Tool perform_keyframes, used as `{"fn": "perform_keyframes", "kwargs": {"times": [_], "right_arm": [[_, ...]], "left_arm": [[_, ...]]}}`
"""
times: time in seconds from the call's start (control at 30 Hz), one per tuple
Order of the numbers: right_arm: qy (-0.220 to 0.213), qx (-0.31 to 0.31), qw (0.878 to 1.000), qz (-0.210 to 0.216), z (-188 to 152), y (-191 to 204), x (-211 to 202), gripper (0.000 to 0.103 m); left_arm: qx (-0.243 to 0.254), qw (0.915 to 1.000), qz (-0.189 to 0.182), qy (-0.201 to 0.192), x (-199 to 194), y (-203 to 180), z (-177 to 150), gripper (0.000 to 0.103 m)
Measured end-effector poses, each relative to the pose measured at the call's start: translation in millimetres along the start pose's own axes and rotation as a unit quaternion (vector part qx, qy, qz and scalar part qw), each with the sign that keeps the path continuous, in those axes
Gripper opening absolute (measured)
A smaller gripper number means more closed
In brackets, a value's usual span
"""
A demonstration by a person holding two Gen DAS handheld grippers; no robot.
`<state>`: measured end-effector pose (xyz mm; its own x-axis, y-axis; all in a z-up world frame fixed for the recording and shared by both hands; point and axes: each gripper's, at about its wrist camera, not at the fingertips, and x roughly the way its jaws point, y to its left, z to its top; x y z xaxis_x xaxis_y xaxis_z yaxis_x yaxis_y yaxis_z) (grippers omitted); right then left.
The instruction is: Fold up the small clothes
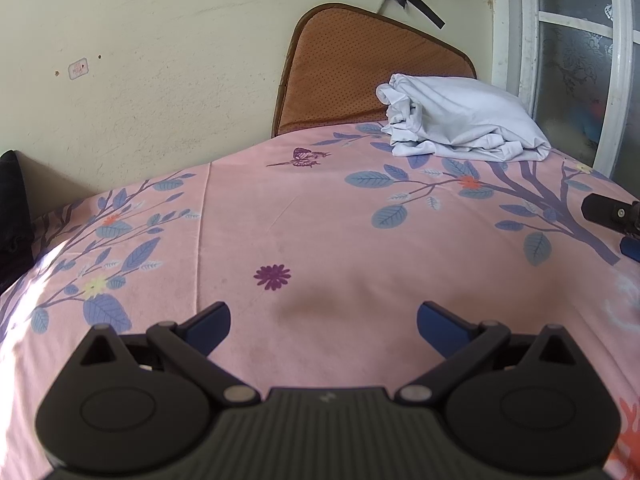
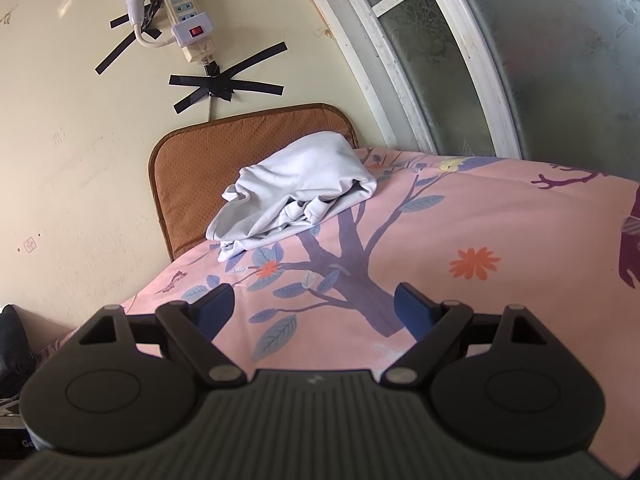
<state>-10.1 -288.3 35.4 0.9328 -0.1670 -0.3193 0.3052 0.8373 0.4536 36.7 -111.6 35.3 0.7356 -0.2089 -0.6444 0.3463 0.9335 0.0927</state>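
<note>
A pale white-blue garment (image 1: 464, 120) lies bunched in a loose heap at the far end of the pink floral bedsheet (image 1: 320, 216). It also shows in the right wrist view (image 2: 296, 188), ahead and slightly left. My left gripper (image 1: 323, 322) is open and empty, low over the bare sheet, well short of the garment. My right gripper (image 2: 314, 310) is open and empty over the printed tree trunk. Part of the right gripper (image 1: 616, 216) shows at the right edge of the left wrist view.
A brown cushion (image 1: 360, 68) leans on the cream wall behind the garment. A window frame (image 2: 420, 60) runs along the right. A power strip (image 2: 192, 20) is taped to the wall. A dark object (image 1: 12, 208) sits at the left bed edge.
</note>
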Motion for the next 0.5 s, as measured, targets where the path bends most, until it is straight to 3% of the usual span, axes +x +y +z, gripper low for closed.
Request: {"fn": "perform_keyframes", "kwargs": {"times": [0.5], "right_arm": [[-0.001, -0.003, 1.000, 0.002, 1.3, -0.3, -1.1, 0.089]], "left_arm": [[0.001, 0.9998, -0.016, -0.010, -2.1, 3.7, 0.5, 0.103]]}}
